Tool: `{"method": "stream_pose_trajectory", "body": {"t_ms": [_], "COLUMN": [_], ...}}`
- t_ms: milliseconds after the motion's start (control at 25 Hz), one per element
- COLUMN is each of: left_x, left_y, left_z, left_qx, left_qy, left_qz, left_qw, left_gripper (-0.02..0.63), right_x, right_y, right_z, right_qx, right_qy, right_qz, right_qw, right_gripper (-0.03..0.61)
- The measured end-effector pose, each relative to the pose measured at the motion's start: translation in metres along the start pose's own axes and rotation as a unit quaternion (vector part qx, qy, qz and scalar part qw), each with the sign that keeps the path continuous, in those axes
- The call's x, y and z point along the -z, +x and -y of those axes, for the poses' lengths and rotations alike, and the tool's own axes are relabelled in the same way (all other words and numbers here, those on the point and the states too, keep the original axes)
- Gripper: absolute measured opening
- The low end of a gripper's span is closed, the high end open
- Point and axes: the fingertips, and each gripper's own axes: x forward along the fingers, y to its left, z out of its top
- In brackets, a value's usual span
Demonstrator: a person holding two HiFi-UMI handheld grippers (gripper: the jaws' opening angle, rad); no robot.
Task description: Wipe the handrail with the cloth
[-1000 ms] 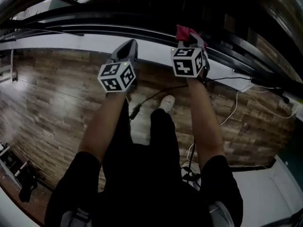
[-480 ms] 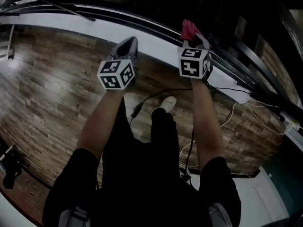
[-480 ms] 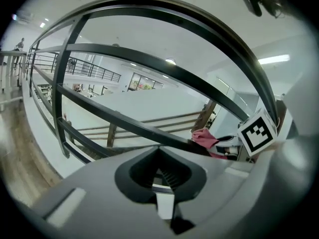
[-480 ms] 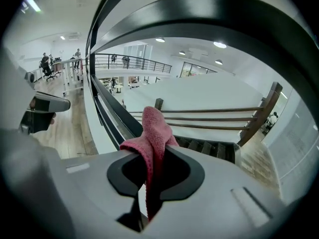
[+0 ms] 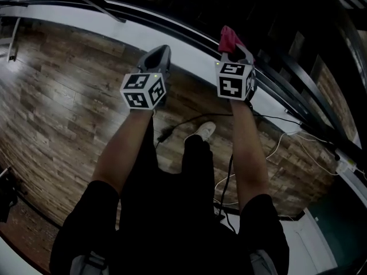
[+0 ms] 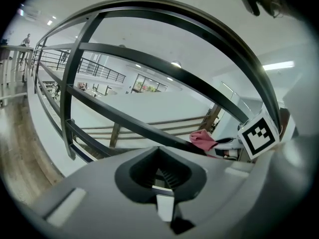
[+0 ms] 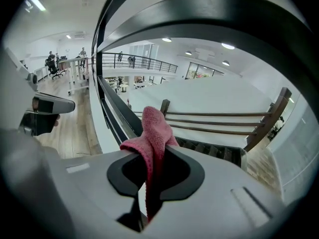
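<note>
A pink-red cloth (image 7: 152, 128) is pinched in my right gripper (image 7: 149, 171), which is shut on it; a fold stands up above the jaws. In the head view the cloth (image 5: 229, 38) sticks out of the right gripper (image 5: 234, 50) right at the dark handrail (image 5: 172, 28). The handrail (image 7: 209, 19) arches broad and black just above the cloth. My left gripper (image 5: 160, 55) is held beside it to the left, shut and empty, short of the rail. From the left gripper (image 6: 160, 176), the rail bars (image 6: 199, 31) cross ahead and the cloth (image 6: 202, 139) shows at right.
Wooden plank floor (image 5: 51, 96) lies below, with the person's legs and a white shoe (image 5: 205, 130). Black and white cables (image 5: 269, 148) trail on the floor at right. Beyond the rail opens a white atrium with a staircase (image 7: 214, 151) and further railings (image 6: 99, 71).
The head view has swung, so the rail now runs more steeply across the picture. Both grippers hold nearly the same pose; the right one with the cloth sits slightly higher against the rail.
</note>
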Motion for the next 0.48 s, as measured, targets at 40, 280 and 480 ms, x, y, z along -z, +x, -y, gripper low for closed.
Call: {"method": "stream_pose_trajectory", "body": {"t_ms": [40,280,480], "left_x": [0.000,-0.001,-0.013], "left_y": [0.000,0.003,0.000], "left_z": [-0.002,-0.010,-0.018], "left_qx": [0.000,0.004,0.004], "left_qy": [-0.002,-0.006,-0.001], "left_qz": [0.000,-0.014,-0.009], "left_qw": [1.0000,0.9999,1.0000], "left_gripper": [-0.001,0.000,0.000], "right_x": [-0.001,-0.011,-0.019], "right_y": [0.001,0.006,0.011], "right_z": [-0.002,-0.010,-0.010], "right_qx": [-0.002,-0.013,-0.015], "right_qy": [-0.002,-0.014,-0.024], "right_qz": [0.000,-0.007,-0.006], "right_qw": [1.000,1.000,1.000], "right_gripper": [0.043,0.043,0.043]}}
